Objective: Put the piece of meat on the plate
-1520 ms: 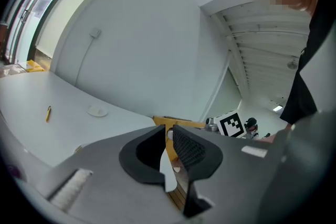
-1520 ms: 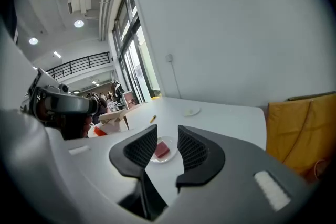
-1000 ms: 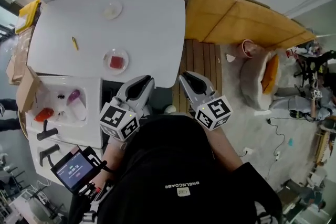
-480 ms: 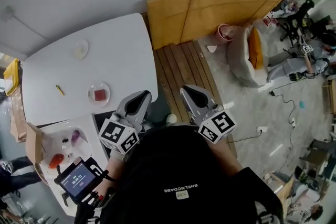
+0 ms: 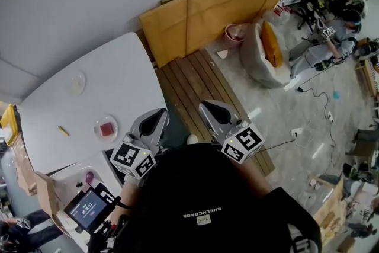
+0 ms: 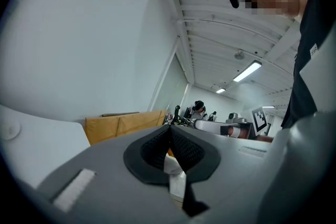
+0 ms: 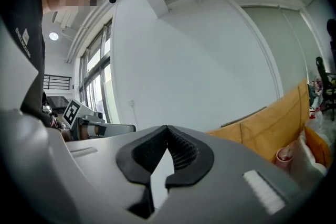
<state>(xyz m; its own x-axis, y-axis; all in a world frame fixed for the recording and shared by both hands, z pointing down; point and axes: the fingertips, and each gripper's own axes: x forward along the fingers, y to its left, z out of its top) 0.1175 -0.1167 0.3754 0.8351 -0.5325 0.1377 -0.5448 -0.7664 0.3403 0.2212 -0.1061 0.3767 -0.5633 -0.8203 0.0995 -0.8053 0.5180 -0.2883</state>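
Head view findings:

- The rear ends of the left gripper (image 5: 158, 114) and the right gripper (image 5: 206, 106) are covered by the person's black top (image 5: 201, 198).
- The piece of meat (image 5: 107, 128) on the plate (image 5: 97, 126) is seen only as a small red square, and its surface cannot be made out.
- The yellow item (image 5: 63, 131) on the bench (image 5: 112, 86) is too small to be identified.
- The contents of the pale dish (image 5: 77, 82) cannot be told.
- Print on the handheld screen (image 5: 89, 208) is unreadable.
- The seated people (image 5: 340, 29) at far right are small and partly cut off by the edge.

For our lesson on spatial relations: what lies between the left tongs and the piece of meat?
In the head view, only bare white table and the rim of the plate separate the left tongs from the piece of meat.
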